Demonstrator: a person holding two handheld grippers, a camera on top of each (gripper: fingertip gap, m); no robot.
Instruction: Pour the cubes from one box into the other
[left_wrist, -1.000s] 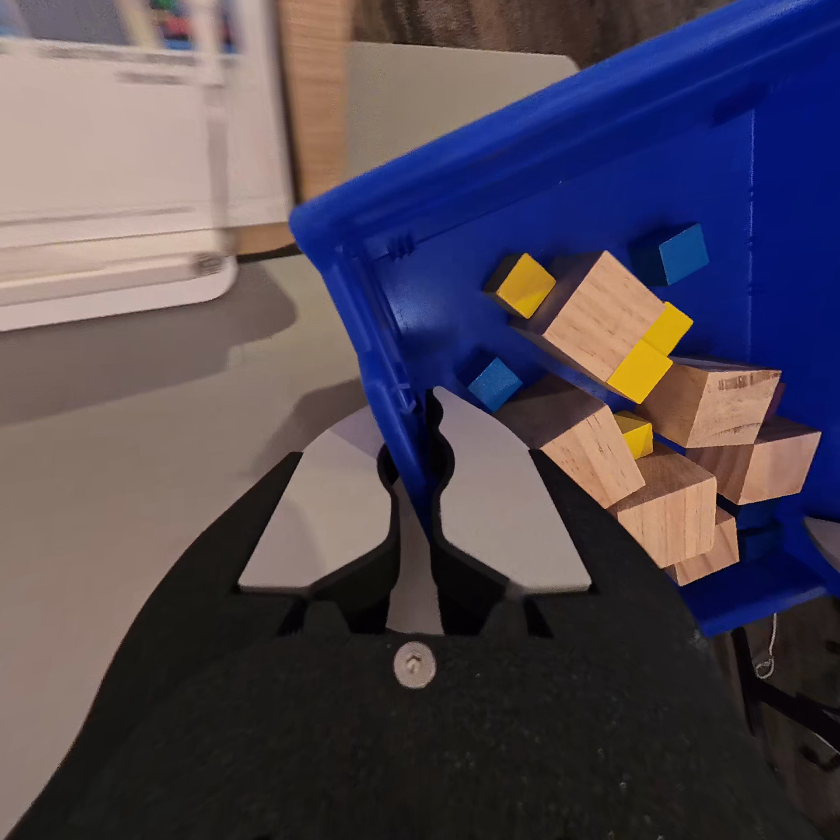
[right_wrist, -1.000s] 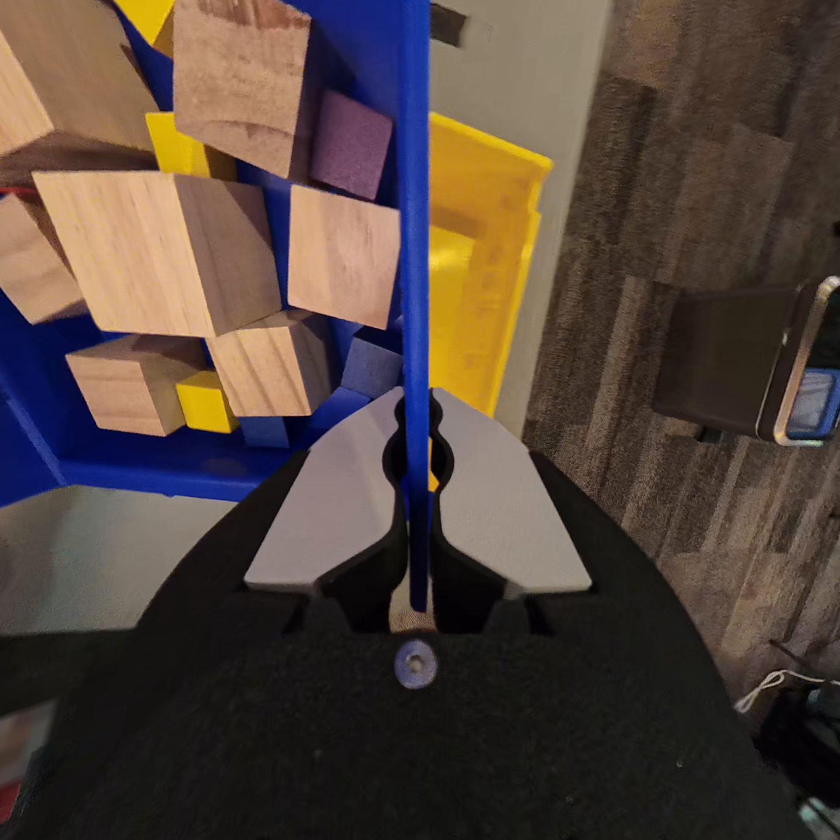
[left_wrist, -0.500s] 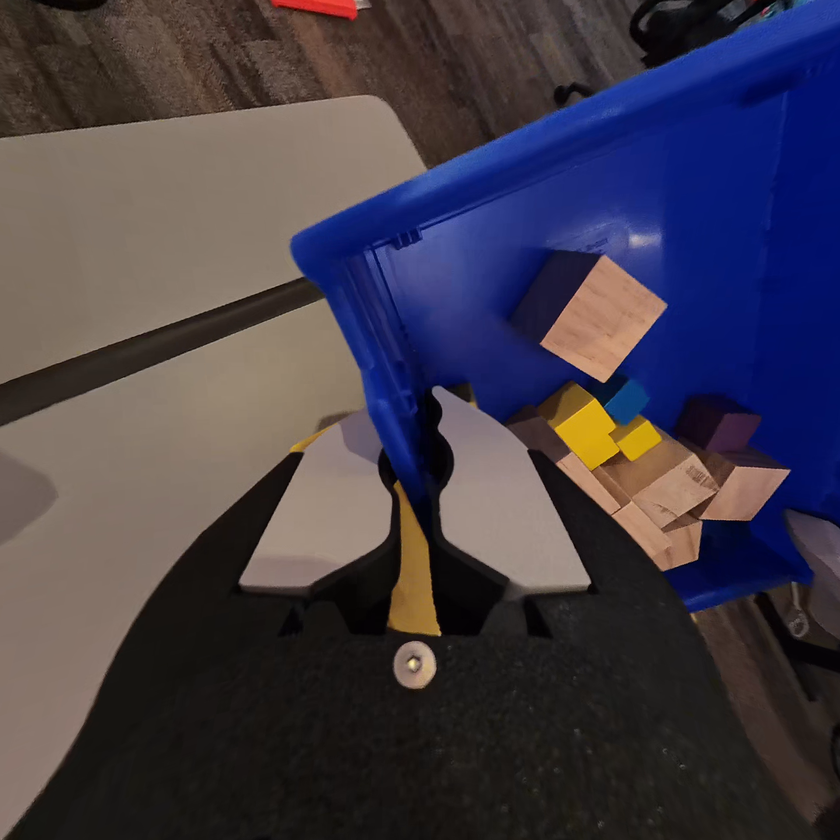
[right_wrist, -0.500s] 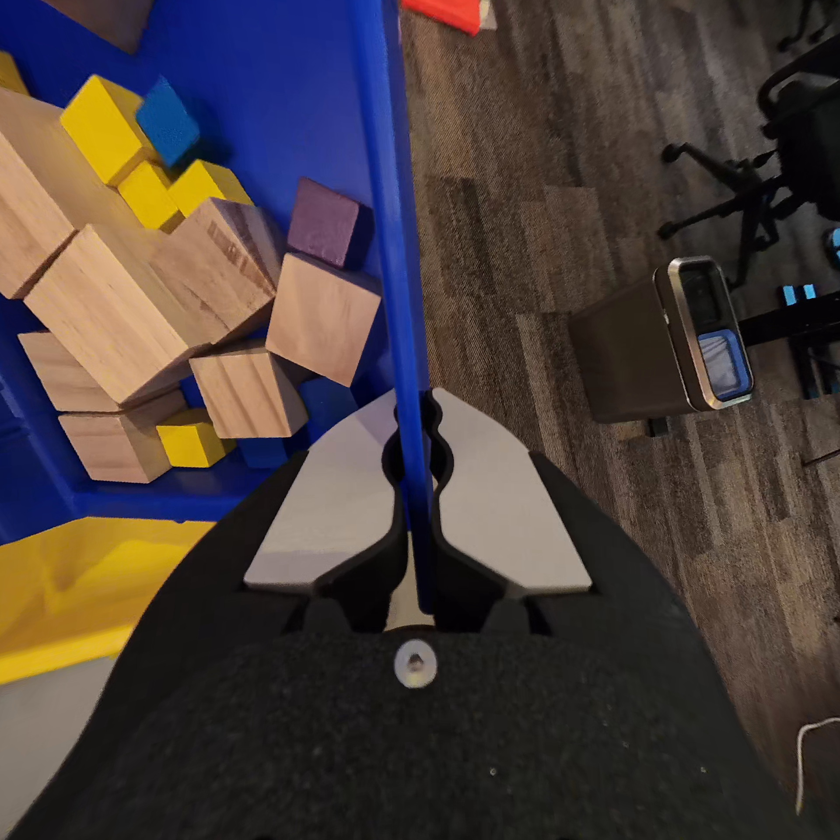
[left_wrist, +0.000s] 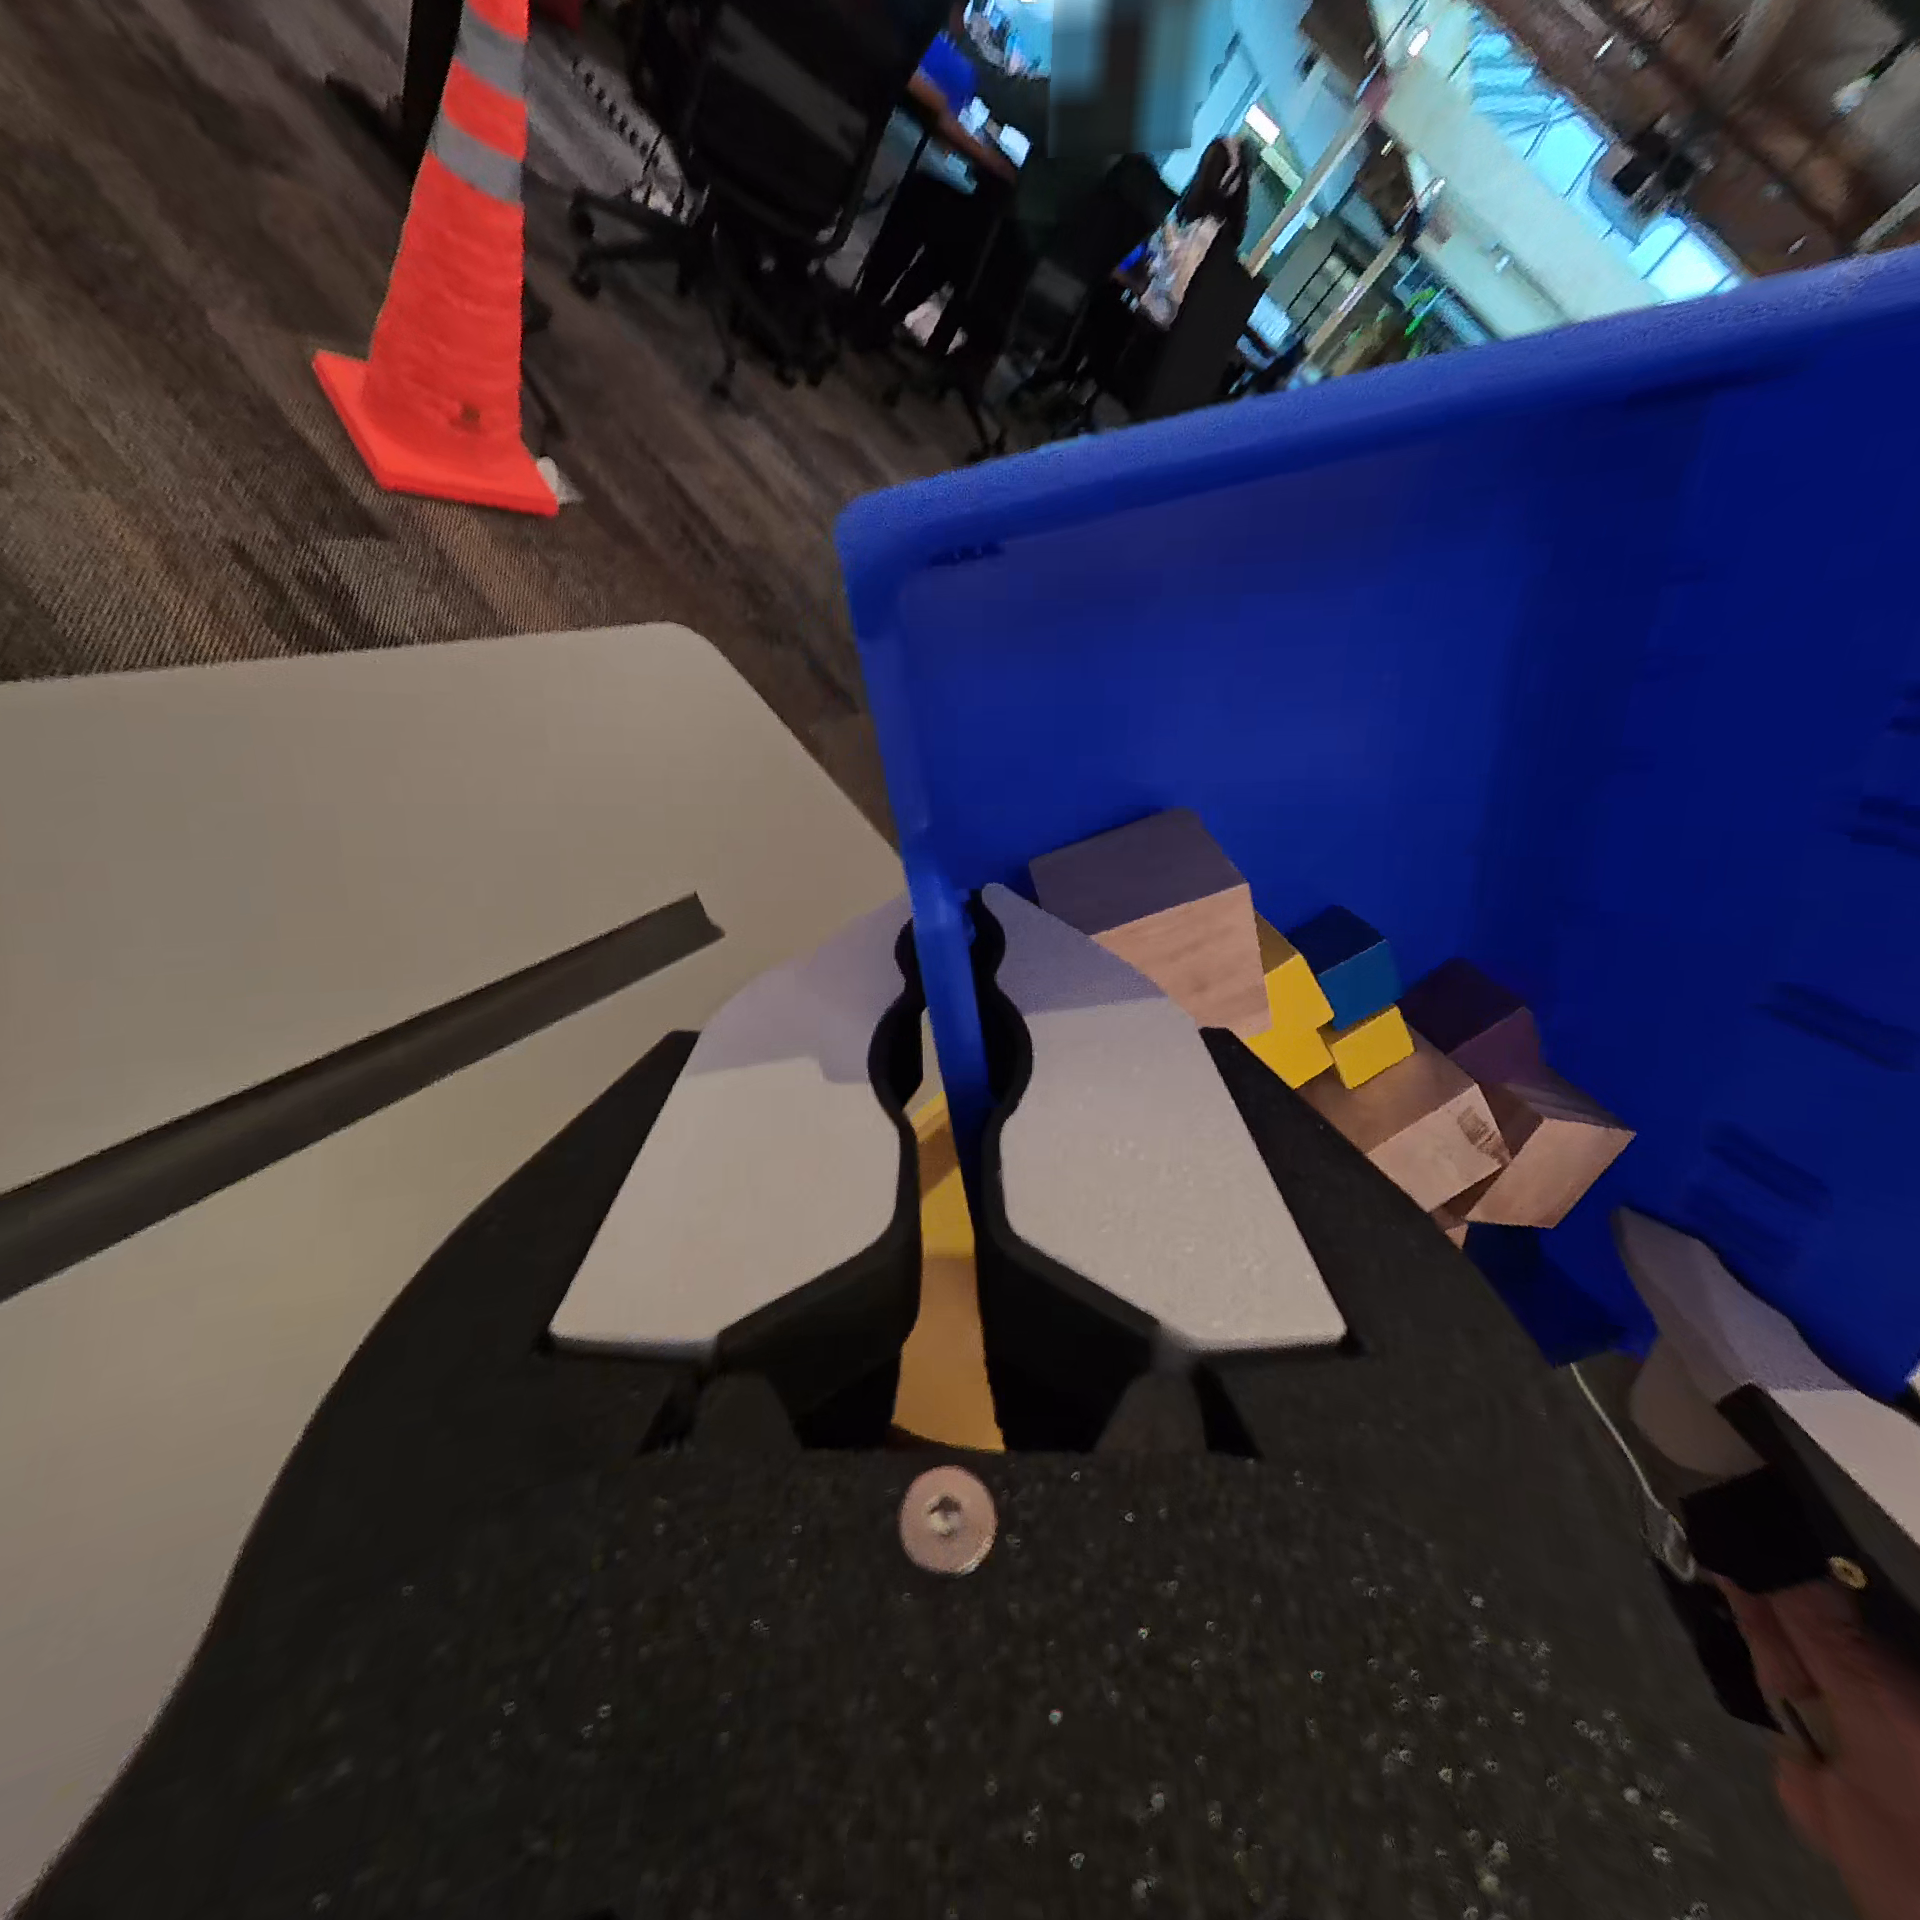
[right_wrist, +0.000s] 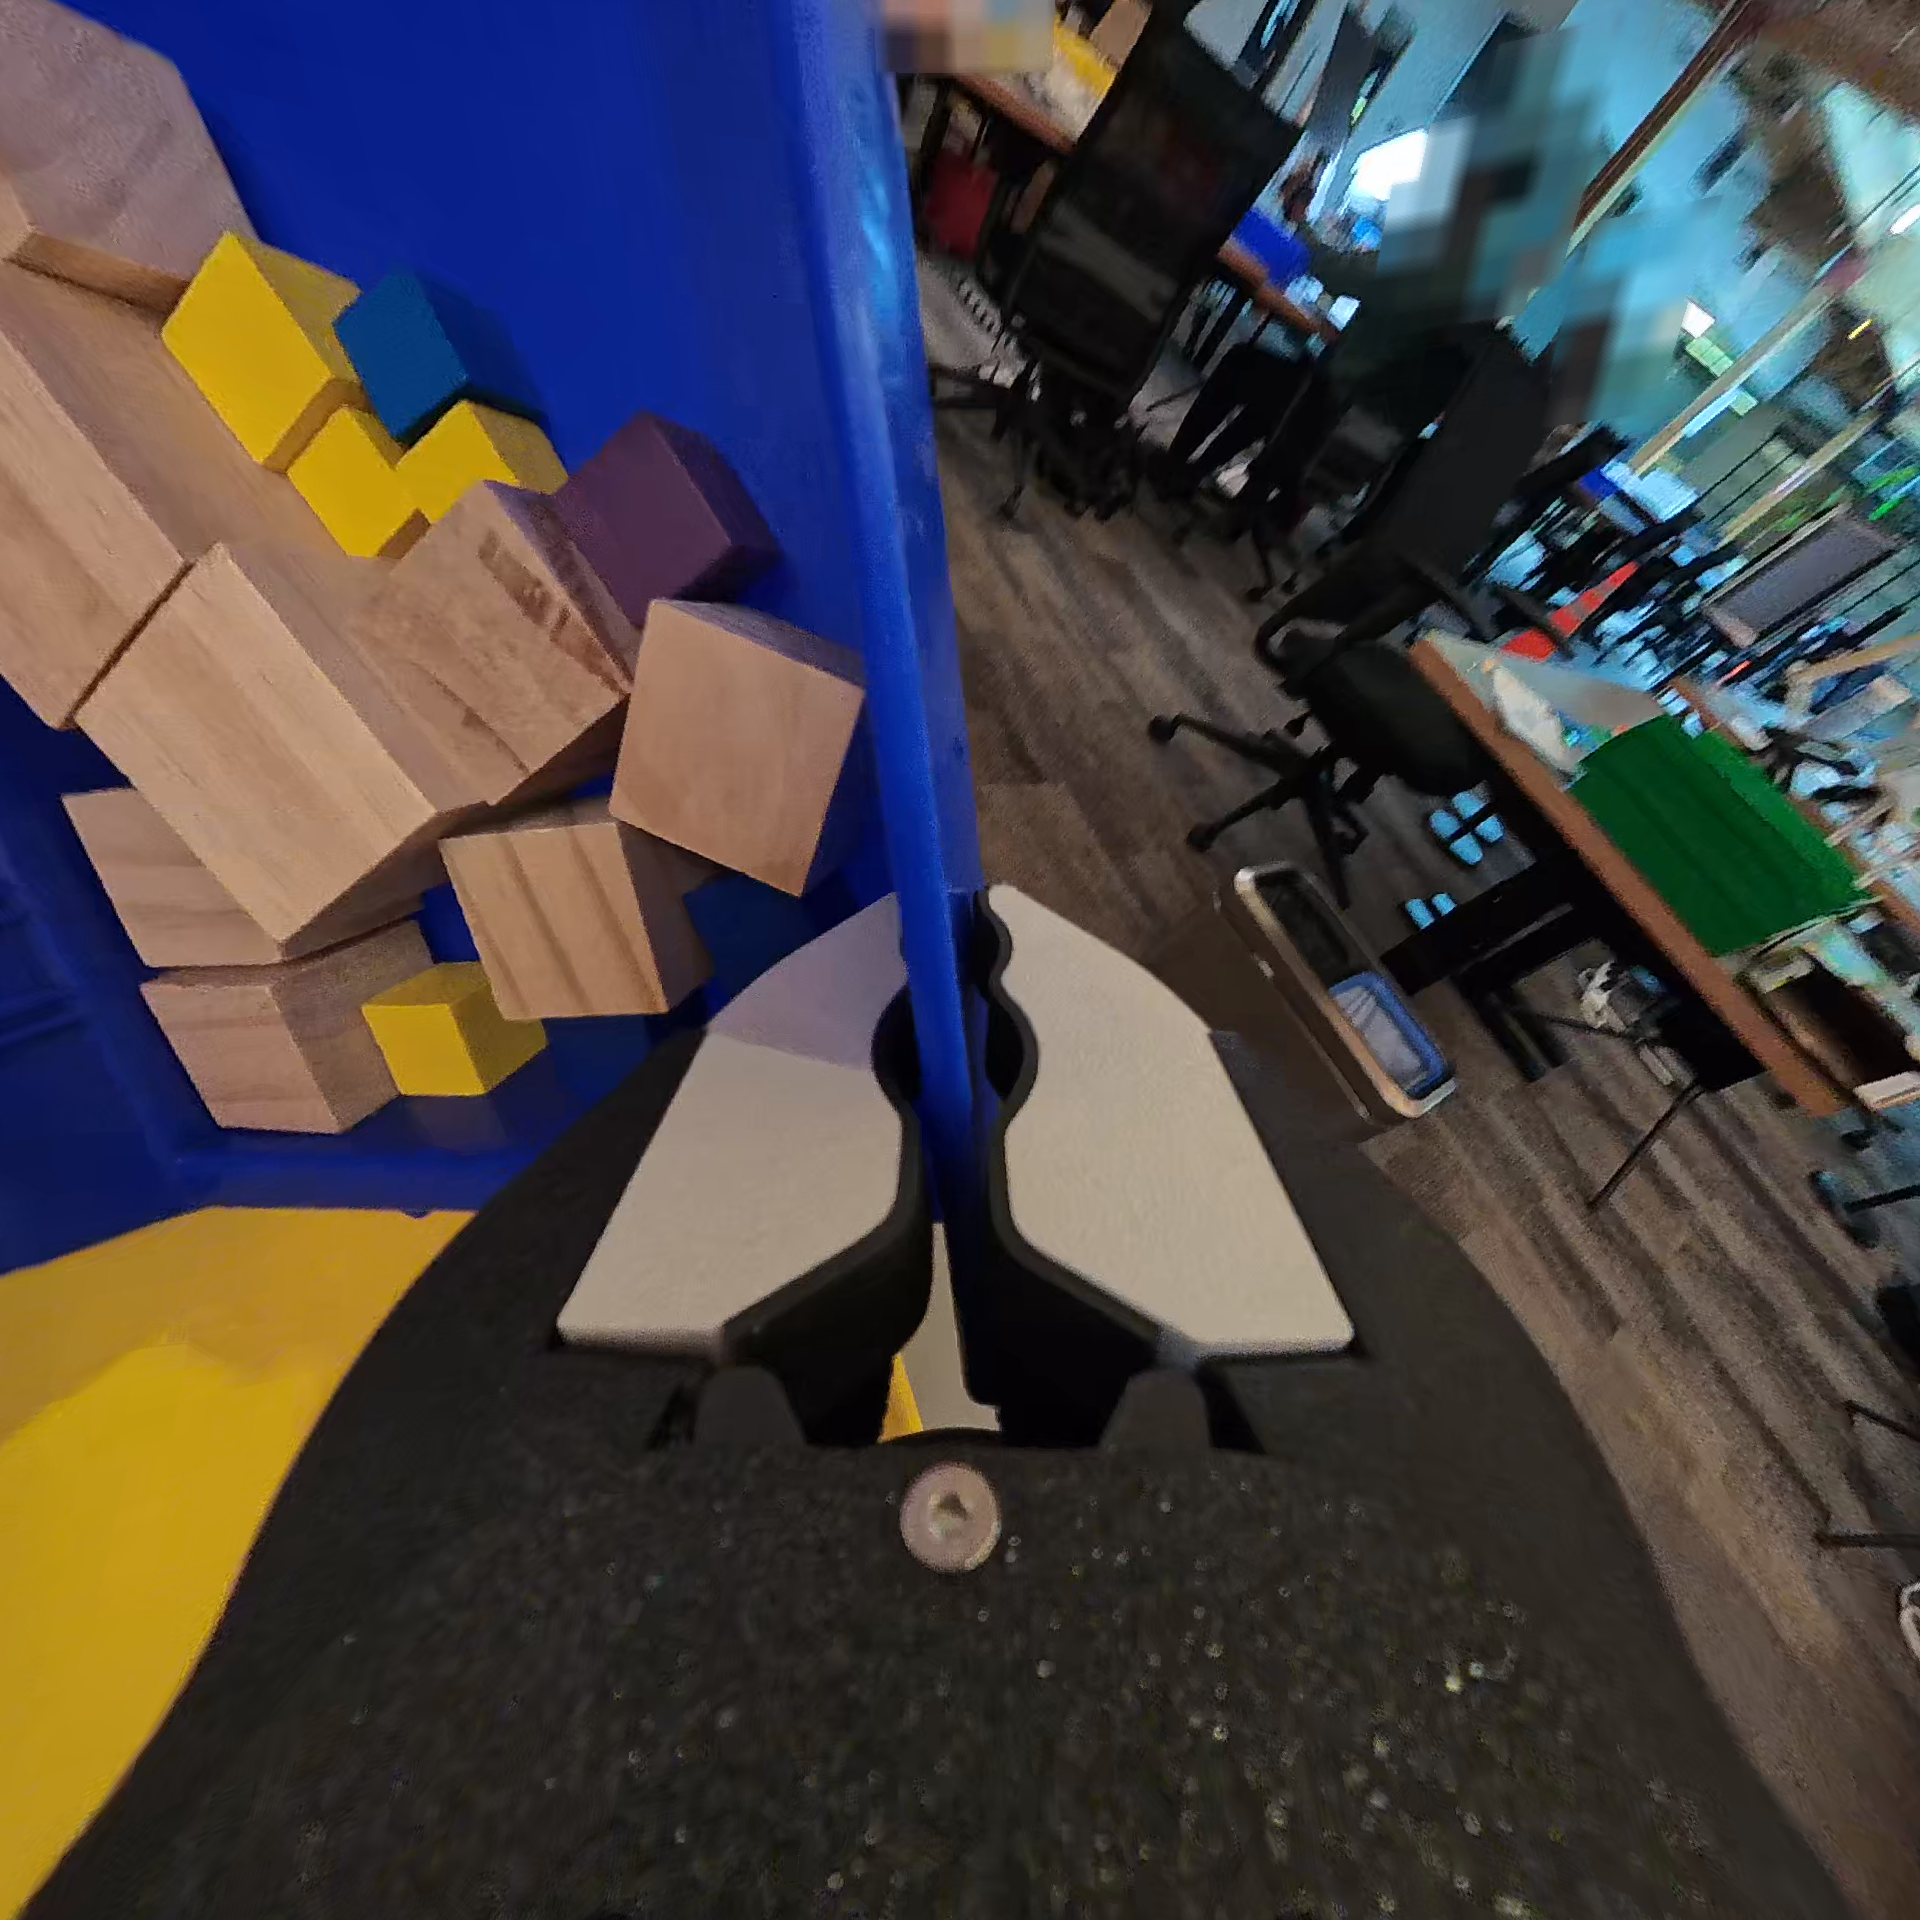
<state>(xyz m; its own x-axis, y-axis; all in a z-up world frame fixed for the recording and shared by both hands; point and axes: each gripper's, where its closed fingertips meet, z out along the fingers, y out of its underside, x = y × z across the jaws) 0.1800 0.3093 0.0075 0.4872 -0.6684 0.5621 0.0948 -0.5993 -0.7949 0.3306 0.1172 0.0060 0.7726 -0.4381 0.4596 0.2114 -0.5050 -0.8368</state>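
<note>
Both grippers hold the blue box (left_wrist: 1403, 665) tipped steeply in the air. My left gripper (left_wrist: 951, 914) is shut on its left wall. My right gripper (right_wrist: 951, 914) is shut on its right wall (right_wrist: 862, 416). Several cubes (right_wrist: 270, 727), wooden, yellow, blue and purple, are piled at the box's low end; they also show in the left wrist view (left_wrist: 1340, 1039). The yellow box (right_wrist: 135, 1434) lies below the blue box's lower edge. A strip of it shows between my left fingers (left_wrist: 945, 1340). The right gripper's finger (left_wrist: 1704, 1340) shows at the far wall.
A grey table (left_wrist: 343, 831) with a dark seam lies below left. An orange traffic cone (left_wrist: 457, 281) stands on the carpet beyond. Office chairs (right_wrist: 1340, 707), a small bin (right_wrist: 1340, 1018) and a desk with a green item (right_wrist: 1704, 842) stand to the right.
The blue box has tipped further over. The cubes slid down into a pile at its low end. The yellow box now shows wider under it.
</note>
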